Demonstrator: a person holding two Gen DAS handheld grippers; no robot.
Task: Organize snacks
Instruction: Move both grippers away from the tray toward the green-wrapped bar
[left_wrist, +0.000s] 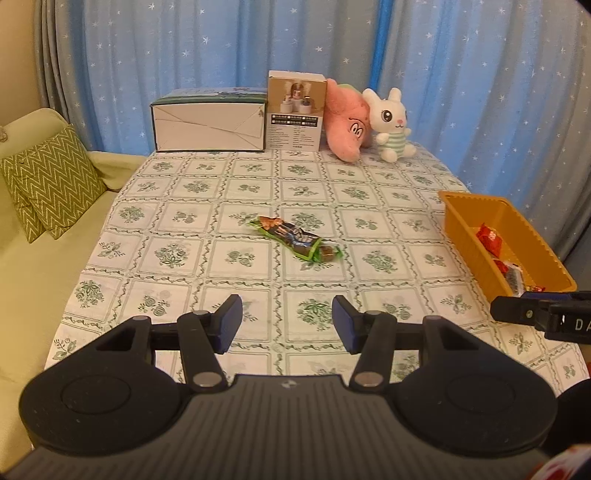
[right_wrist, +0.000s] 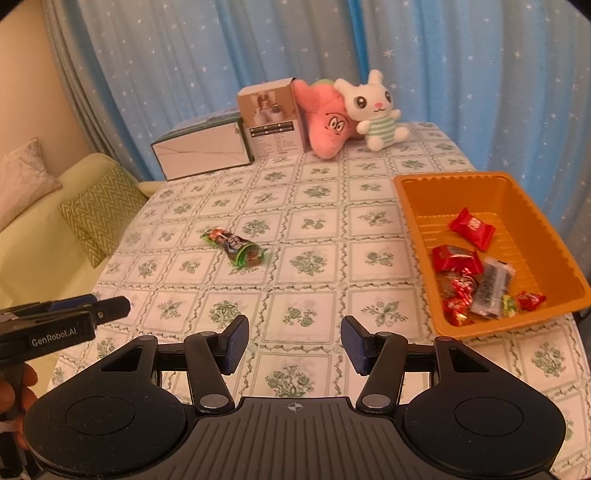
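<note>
Hovering low in frame, the left gripper (left_wrist: 287, 324) and right gripper (right_wrist: 294, 345) are gaping, released and empty. Only the right wrist view is showing "GenRobot.AI". Mid-frame a green snack packet (left_wrist: 295, 237) is lying on the floral tablecloth (left_wrist: 184, 258); the orange tray (right_wrist: 517, 206) of red snacks (right_wrist: 472, 228) is sitting right, before blue starred curtains (left_wrist: 184, 48).

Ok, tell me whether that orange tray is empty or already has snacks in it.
Not empty: the orange tray holds several red-wrapped snacks near its front; one green-wrapped snack remains on the tablecloth.
</note>
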